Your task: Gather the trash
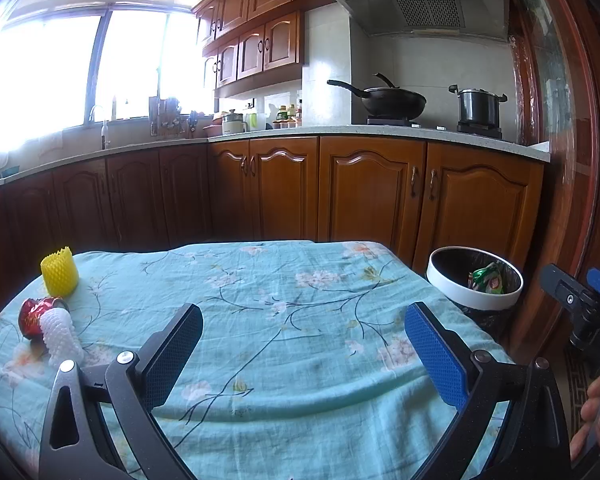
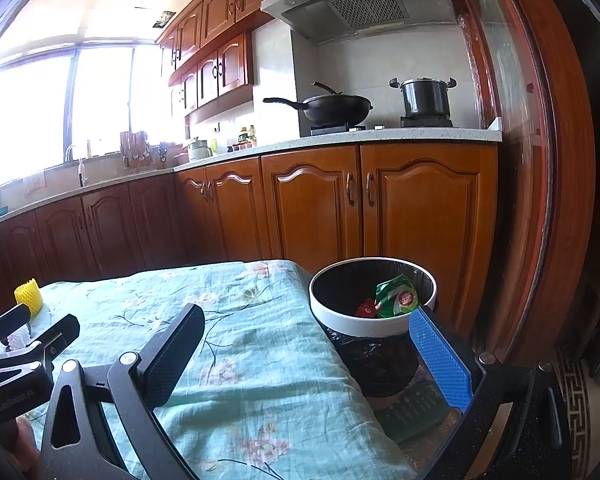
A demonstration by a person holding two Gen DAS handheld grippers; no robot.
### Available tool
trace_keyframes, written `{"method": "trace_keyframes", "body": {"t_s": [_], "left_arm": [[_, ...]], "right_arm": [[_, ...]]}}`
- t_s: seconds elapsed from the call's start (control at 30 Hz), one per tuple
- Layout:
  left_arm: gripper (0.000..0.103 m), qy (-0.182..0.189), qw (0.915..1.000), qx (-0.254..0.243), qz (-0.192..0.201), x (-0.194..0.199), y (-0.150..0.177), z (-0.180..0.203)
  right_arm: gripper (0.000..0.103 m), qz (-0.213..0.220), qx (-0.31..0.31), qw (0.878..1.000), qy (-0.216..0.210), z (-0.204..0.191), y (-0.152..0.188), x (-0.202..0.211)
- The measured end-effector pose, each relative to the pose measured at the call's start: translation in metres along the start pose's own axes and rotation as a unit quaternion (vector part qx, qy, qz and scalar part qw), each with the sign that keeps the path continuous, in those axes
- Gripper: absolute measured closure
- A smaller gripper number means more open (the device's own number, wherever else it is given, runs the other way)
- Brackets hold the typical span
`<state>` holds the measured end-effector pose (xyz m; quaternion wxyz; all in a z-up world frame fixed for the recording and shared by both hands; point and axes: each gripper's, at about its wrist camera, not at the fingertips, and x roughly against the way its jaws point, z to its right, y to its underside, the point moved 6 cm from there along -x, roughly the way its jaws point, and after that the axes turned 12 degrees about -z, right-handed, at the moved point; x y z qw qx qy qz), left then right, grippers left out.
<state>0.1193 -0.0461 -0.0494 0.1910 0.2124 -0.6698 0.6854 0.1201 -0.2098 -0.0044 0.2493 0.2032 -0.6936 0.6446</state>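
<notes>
**Both grippers hover with jaws spread, trash waiting on the desk beside the bin**

The left gripper (image 1: pixel 304 350) hangs low over the near part of the desk (image 1: pixel 284 280), which is draped in a teal floral cloth, and points across it toward the kitchen cabinets. Its jaws stand wide apart with nothing between them. The right gripper (image 2: pixel 306 354) sits level at the desk's right edge, its black finger over the cloth and its blue finger in front of the trash bin (image 2: pixel 380 326); its jaws are likewise spread wide and empty. A few fingers of the person's right hand (image 1: pixel 598 412) show at the edge of the left wrist view.

Relative to the bin, which stands on the floor just beside the desk's far right corner, the loose trash lies well apart at the desk's far left side. A yellow foam net sleeve (image 1: pixel 59 271) stands upright there. Nearer the camera, a crumpled red wrapper (image 1: pixel 34 316) lies touching a white foam net sleeve (image 1: pixel 60 338) tipped on its side.

Inside the black-lined, white-rimmed bin rest a crumpled green packet (image 2: pixel 396 298) and a small red scrap (image 2: pixel 366 307).
</notes>
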Motion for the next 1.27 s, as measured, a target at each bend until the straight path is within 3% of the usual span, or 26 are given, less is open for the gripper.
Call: {"method": "trace_keyframes", "body": {"t_s": [0.6,1.27], "left_arm": [[0.001,-0.001,1.0,0.001,-0.005,-0.002,0.002,0.003],[0.001,0.012,0.9992,0.009,-0.038,-0.015,-0.005,0.0]], "right_arm": [[0.0,-0.003,-0.005,1.0,-0.007,-0.001,0.0,-0.002],[0.0,-0.03,-0.018,0.999,-0.021,0.0,-0.001,-0.022]]}}
